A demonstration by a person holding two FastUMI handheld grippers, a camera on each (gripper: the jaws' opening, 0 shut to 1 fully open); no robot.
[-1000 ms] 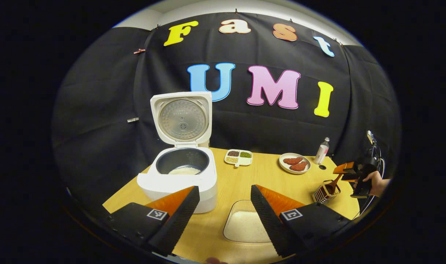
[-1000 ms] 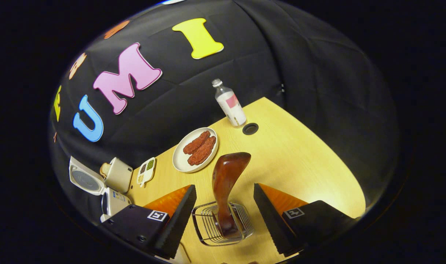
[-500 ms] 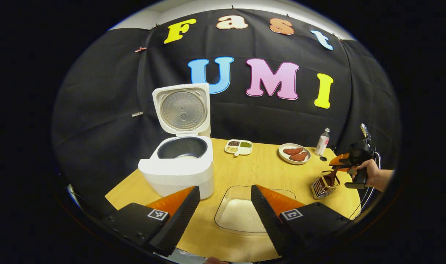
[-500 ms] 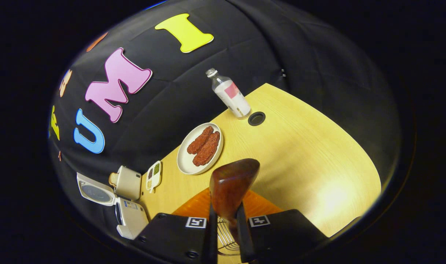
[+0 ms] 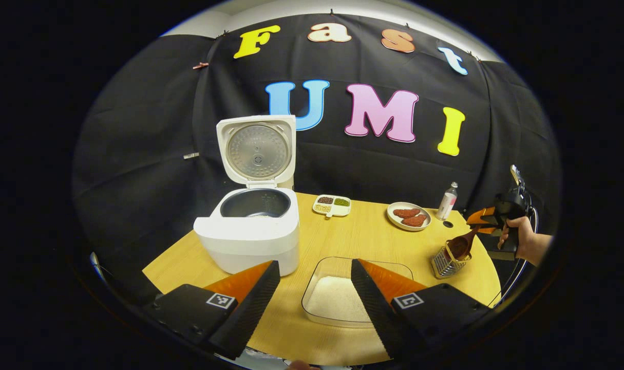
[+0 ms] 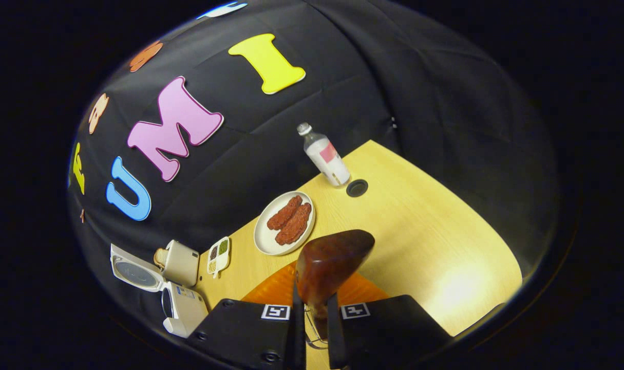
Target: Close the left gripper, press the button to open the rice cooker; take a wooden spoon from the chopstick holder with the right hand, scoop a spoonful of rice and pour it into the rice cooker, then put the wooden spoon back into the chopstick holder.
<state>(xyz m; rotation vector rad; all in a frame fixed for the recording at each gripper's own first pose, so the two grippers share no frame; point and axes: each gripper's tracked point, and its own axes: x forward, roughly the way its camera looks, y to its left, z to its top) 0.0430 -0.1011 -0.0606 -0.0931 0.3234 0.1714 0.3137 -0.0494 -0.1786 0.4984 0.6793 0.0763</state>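
The right gripper (image 6: 312, 321) is clenched on the wooden spoon (image 6: 328, 262), whose bowl sits over the chopstick holder (image 5: 444, 263) at the table's (image 5: 358, 239) right edge. The left gripper (image 5: 312, 298) hangs released above the rice dish (image 5: 337, 303); the rice cooker (image 5: 250, 231) stands open at the left.

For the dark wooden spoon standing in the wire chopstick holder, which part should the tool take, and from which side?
Grip the dark wooden spoon by its handle, from above. It stands handle-up in the wire chopstick holder, its bowl down among the wires. The right tool already pinches it there.
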